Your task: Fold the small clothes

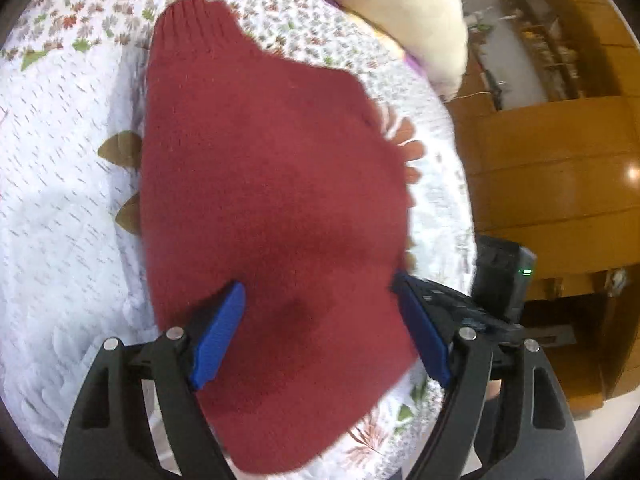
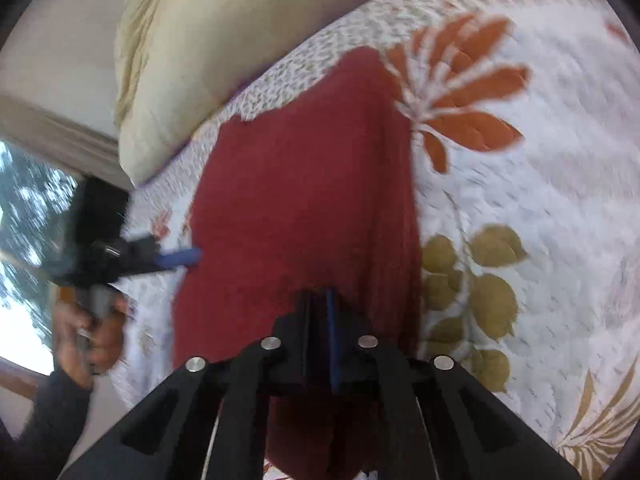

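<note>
One red sweater (image 1: 272,184) on bedspread (image 1: 60,160)

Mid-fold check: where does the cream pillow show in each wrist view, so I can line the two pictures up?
Left wrist: cream pillow at the top, right of centre, beyond the red sweater.
Right wrist: cream pillow fills the upper left.
Shared landmark: the red sweater on the floral bedspread.
</note>
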The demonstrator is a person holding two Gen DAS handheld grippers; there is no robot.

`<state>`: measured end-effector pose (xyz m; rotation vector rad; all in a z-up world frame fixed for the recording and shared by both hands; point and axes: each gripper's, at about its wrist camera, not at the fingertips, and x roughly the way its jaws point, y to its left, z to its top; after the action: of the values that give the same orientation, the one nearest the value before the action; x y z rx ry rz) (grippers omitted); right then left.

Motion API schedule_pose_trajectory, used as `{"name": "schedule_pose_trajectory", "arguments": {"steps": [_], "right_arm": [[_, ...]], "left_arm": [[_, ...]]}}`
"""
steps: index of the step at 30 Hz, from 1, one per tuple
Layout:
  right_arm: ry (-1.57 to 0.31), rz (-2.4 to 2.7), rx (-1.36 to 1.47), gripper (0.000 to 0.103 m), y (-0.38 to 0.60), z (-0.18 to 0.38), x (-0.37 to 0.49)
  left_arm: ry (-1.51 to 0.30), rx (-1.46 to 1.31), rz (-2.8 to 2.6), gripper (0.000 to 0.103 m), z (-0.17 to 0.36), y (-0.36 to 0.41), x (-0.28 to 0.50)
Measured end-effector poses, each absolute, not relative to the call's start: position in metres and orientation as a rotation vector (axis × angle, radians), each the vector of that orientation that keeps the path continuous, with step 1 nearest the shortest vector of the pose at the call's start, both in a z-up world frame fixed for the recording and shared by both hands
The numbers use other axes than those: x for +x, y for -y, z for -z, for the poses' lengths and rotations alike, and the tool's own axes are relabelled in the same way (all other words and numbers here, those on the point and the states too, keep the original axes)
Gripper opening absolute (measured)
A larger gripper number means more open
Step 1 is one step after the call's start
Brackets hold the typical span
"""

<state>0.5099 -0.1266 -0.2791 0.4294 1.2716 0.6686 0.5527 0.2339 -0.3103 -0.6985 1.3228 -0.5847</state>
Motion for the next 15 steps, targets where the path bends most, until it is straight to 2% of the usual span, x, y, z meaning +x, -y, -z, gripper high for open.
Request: {"name": "schedule_pose_trajectory", "arguments": {"steps": [3, 5, 7, 10, 12, 14, 15], "right_arm": [[-1.221, -0.678, 0.411, 0.011, 0.133, 0.251, 0.497], [-1.192, -0.740, 0.418, 0.011, 0.137, 0.237, 0.478], [-1.206, -0.754, 0.378, 0.011, 0.133, 0.242, 0.465], [-1.283, -0.675, 0.380, 0.010, 0.144, 0.275, 0.466], [-1.276, -0.659, 0.424, 0.015, 0.154, 0.271, 0.466], [-1.239, -0.685, 0.446, 0.028, 0.159, 0.250, 0.464], [-1.229, -0.693, 0.470, 0.030, 0.165, 0.246, 0.465]], "left_arm": [[-1.270, -0.685, 0.599, 0.080, 0.287, -0.235, 0.544], [-1.207, -0.680, 0.650, 0.081, 0.271, -0.240, 0.531], [-1.216, -0.675, 0.667, 0.081, 0.273, -0.234, 0.517], [-1.254, -0.521, 0.599, 0.080, 0.295, -0.211, 0.498], [-1.224, -0.479, 0.570, 0.081, 0.285, -0.206, 0.493], [-1.185, -0.556, 0.565, 0.088, 0.268, -0.217, 0.486], [-1.147, -0.626, 0.580, 0.091, 0.262, -0.227, 0.479]]}}
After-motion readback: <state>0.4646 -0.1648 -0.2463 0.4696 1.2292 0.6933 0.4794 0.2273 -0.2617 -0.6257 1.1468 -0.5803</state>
